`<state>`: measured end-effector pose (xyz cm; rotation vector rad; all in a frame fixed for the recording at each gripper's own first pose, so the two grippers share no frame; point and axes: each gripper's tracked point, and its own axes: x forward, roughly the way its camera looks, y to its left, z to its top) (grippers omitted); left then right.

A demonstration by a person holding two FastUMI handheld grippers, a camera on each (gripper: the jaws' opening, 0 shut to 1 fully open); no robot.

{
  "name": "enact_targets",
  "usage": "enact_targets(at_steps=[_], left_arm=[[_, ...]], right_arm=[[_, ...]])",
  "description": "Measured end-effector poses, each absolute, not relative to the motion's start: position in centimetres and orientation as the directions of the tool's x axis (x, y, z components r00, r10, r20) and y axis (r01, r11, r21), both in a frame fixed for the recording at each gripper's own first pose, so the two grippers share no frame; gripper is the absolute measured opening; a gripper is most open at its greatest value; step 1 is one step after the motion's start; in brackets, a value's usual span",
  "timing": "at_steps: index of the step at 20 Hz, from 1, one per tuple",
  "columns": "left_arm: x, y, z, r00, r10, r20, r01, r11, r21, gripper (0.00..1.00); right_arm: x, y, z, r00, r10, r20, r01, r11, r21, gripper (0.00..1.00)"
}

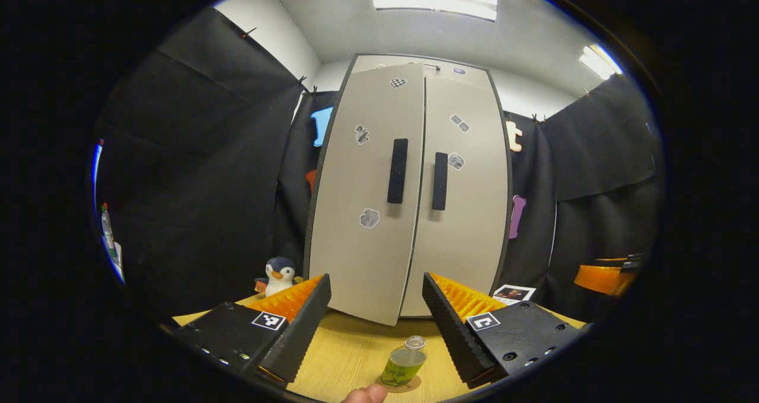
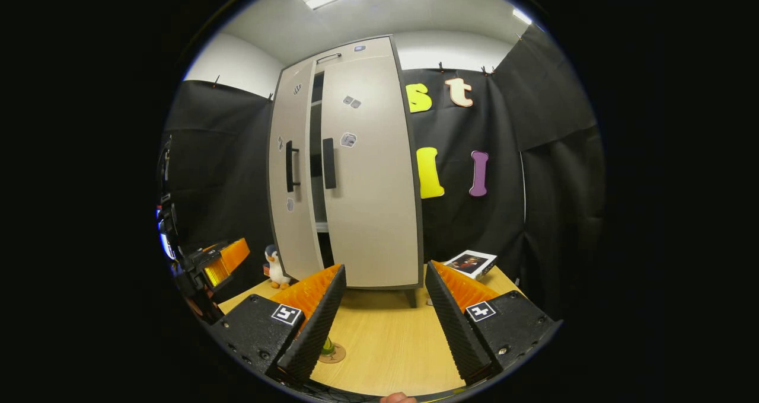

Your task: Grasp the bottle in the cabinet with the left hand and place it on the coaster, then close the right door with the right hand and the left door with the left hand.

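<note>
A small green bottle with a clear cap stands upright on a round coaster on the wooden table, between and below my left gripper's open fingers, untouched. The grey cabinet faces me. Its right door looks flush, while the left door stands slightly ajar, its lower edge swung forward. In the right gripper view a dark gap shows between the left door and the right door. My right gripper is open and holds nothing. The bottle peeks out behind its left finger.
A penguin toy sits left of the cabinet, and a photo card lies to the cabinet's right. The right gripper's orange finger shows at the far right. The left gripper appears at the left edge of the right gripper view.
</note>
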<state>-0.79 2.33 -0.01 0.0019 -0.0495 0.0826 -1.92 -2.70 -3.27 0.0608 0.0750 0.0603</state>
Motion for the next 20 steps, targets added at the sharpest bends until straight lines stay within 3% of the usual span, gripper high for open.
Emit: enact_targets(at_steps=[4, 5, 13, 14, 15, 20], left_arm=[[-0.9, 1.8, -0.2, 0.997, 0.070, 0.044, -0.071, 0.997, 0.009, 0.99], [-0.9, 1.7, -0.3, 0.997, 0.067, 0.038, -0.067, 0.998, 0.010, 0.95], [-1.3, 1.4, -0.4, 0.997, 0.063, 0.038, -0.063, 0.998, 0.021, 0.95], [-1.3, 1.5, -0.3, 0.997, 0.062, 0.039, -0.062, 0.998, 0.020, 0.90], [-1.2, 1.5, -0.3, 0.997, 0.064, 0.042, -0.065, 0.998, 0.020, 0.95], [-1.3, 1.5, -0.3, 0.997, 0.061, 0.046, -0.062, 0.998, 0.026, 0.95]], right_arm=[[-2.0, -3.2, -3.6, 0.996, 0.048, -0.078, -0.042, 0.996, 0.082, 0.83], [-2.0, -3.3, -3.6, 0.996, 0.046, -0.078, -0.039, 0.996, 0.085, 0.83], [-2.2, -3.2, -4.3, 0.994, 0.046, -0.096, -0.037, 0.995, 0.096, 0.83], [-2.3, -3.2, -4.3, 0.994, 0.046, -0.095, -0.037, 0.995, 0.097, 0.83], [-2.3, -3.2, -4.3, 0.995, 0.046, -0.094, -0.037, 0.995, 0.096, 0.83], [-2.3, -3.1, -4.6, 0.994, 0.043, -0.098, -0.035, 0.996, 0.080, 0.83]])
